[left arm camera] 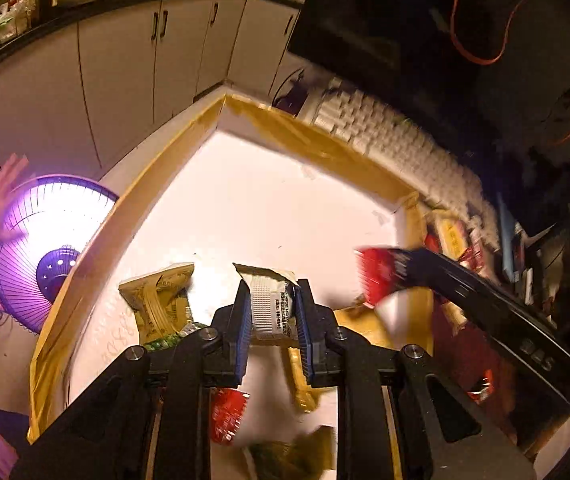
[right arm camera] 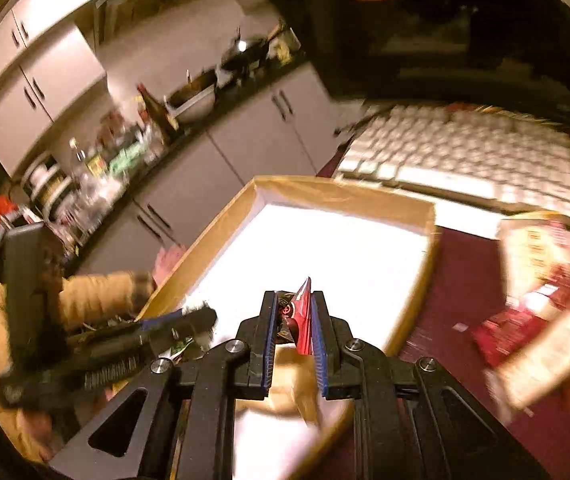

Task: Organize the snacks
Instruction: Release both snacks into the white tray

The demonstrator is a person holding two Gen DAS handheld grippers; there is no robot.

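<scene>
Your left gripper [left arm camera: 273,304] has its jaws closed tight on a white-and-cream snack packet [left arm camera: 268,304], pinched between the blue pads and held above the white floor of the open box [left arm camera: 245,208]. Your right gripper [right arm camera: 293,322] is likewise clamped nearly shut on a red snack packet [right arm camera: 303,316], whose pointed corner sticks up past the fingertips; in the left wrist view that packet [left arm camera: 379,280] hangs over the box's right rim. The box's tan walls [left arm camera: 157,176] frame a wide bare stretch of floor ahead of both grippers, so you have open room toward the far corner. Nearer you the floor is busier: a yellow packet [left arm camera: 161,300] lies just left of your left fingers, and another red packet [left arm camera: 227,416] and a gold one [left arm camera: 303,384] sit beneath them. Beyond the far wall a white keyboard [right arm camera: 465,148] lies close to the rim. To the right, on the dark red surface [right arm camera: 461,280], more snack packets [right arm camera: 533,312] are piled, blurred.
</scene>
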